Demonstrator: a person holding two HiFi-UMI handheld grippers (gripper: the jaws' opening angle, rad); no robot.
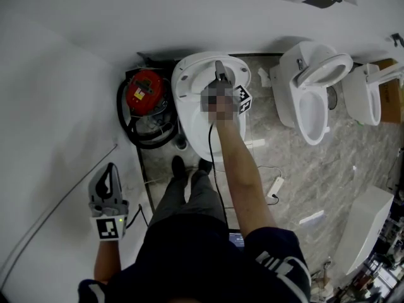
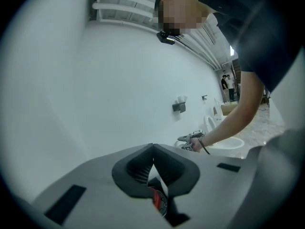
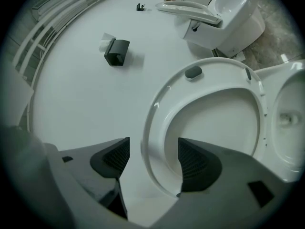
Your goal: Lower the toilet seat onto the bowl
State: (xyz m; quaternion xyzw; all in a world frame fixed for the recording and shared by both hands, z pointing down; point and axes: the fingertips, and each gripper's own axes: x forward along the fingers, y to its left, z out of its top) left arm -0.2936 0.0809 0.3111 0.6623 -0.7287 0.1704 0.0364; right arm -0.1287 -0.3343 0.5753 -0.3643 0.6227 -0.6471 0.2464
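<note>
A: Toilet (image 1: 189, 131)?
B: Against the wall (image 1: 57, 93). Seat (image 3: 155, 123) up, tilted off the bowl (image 3: 286, 123).
A: R gripper (image 3: 152, 154)?
B: Jaws released, either side of seat rim, pads not pressing.
A: L gripper (image 1: 111, 172)?
B: Off to the side nr wall, jaws clenched together, empty.

Left gripper (image 2: 153, 149) closed, right gripper (image 3: 150, 161) wide apart.
</note>
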